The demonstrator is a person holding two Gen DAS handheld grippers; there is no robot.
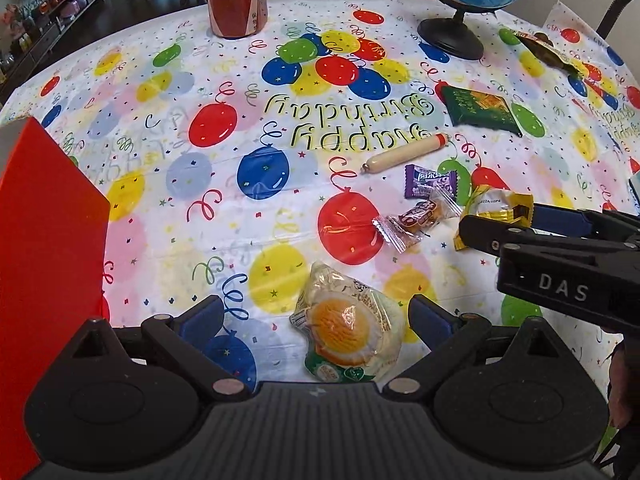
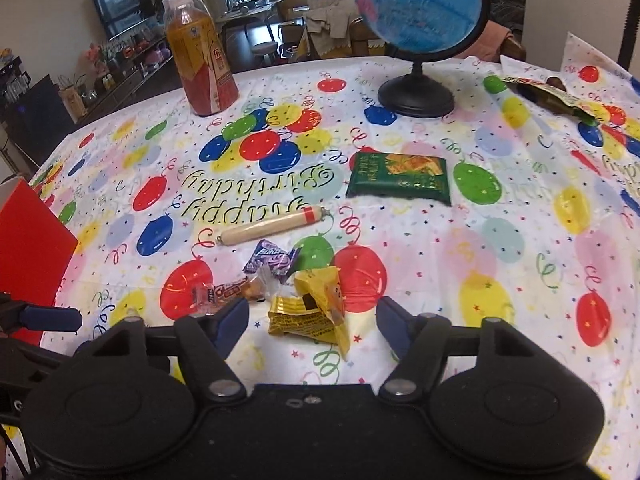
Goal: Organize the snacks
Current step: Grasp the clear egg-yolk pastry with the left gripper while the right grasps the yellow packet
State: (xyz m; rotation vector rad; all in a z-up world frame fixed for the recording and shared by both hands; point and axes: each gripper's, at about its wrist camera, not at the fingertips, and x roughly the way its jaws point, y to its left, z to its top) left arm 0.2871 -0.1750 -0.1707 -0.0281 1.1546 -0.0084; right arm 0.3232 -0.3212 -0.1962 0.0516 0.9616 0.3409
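Snacks between spread right fingers

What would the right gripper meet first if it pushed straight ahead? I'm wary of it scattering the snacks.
Most likely the yellow snack packet, lying between the open right gripper fingers. Beyond it lies the purple candy, though depth is hard to judge.

Left gripper: matte black housing, blue finger pads, silver pivot screws. Right gripper: identical build; white "DAS" lettering on its side.
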